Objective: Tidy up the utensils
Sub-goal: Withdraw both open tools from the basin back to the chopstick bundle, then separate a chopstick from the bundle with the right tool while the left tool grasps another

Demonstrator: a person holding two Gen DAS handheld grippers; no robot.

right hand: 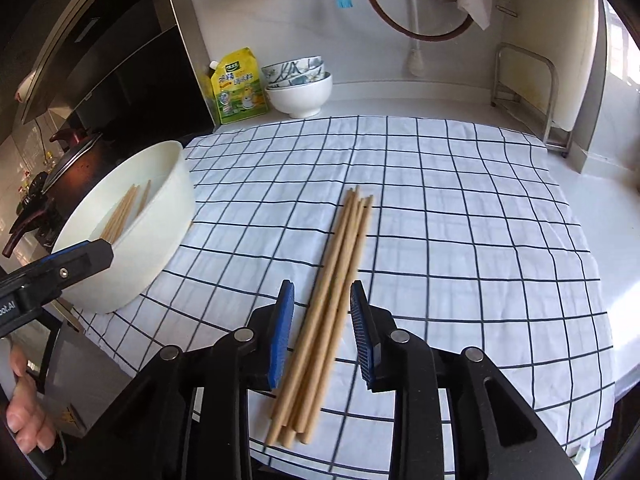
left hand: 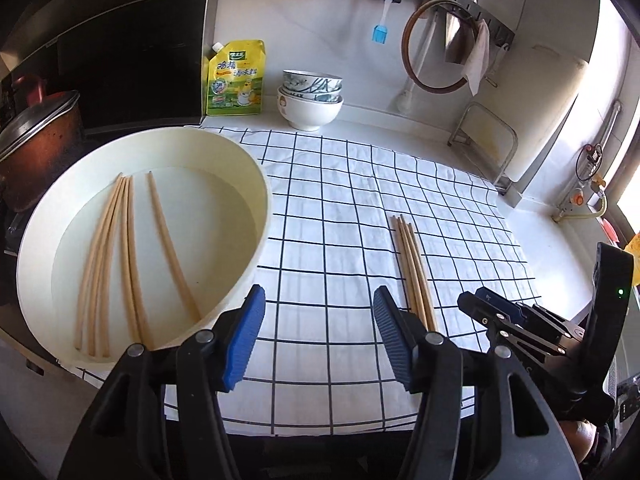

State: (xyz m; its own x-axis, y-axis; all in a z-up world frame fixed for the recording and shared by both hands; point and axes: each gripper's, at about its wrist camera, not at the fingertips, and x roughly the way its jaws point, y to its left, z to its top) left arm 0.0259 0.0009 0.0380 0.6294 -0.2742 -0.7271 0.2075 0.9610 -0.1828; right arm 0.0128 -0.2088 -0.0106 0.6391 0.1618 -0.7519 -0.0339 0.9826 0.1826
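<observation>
A bundle of several wooden chopsticks (right hand: 340,280) lies on the checked cloth (right hand: 460,220); it also shows in the left wrist view (left hand: 414,272). My right gripper (right hand: 322,300) is open, its blue pads on either side of the bundle, not touching it. A cream round basin (left hand: 248,240) at the left holds several more chopsticks (left hand: 120,256); it shows in the right wrist view too (right hand: 152,232). My left gripper (left hand: 320,312) is open and empty, low over the cloth just right of the basin. The right gripper (left hand: 500,312) shows at the left wrist view's right edge.
A yellow-green seasoning pouch (left hand: 236,78) and stacked bowls (left hand: 310,96) stand at the back wall. A lidded pot (left hand: 36,148) sits left of the basin. A metal rack (right hand: 528,92) stands at the back right. A round lid and a blue brush (left hand: 380,32) hang on the wall.
</observation>
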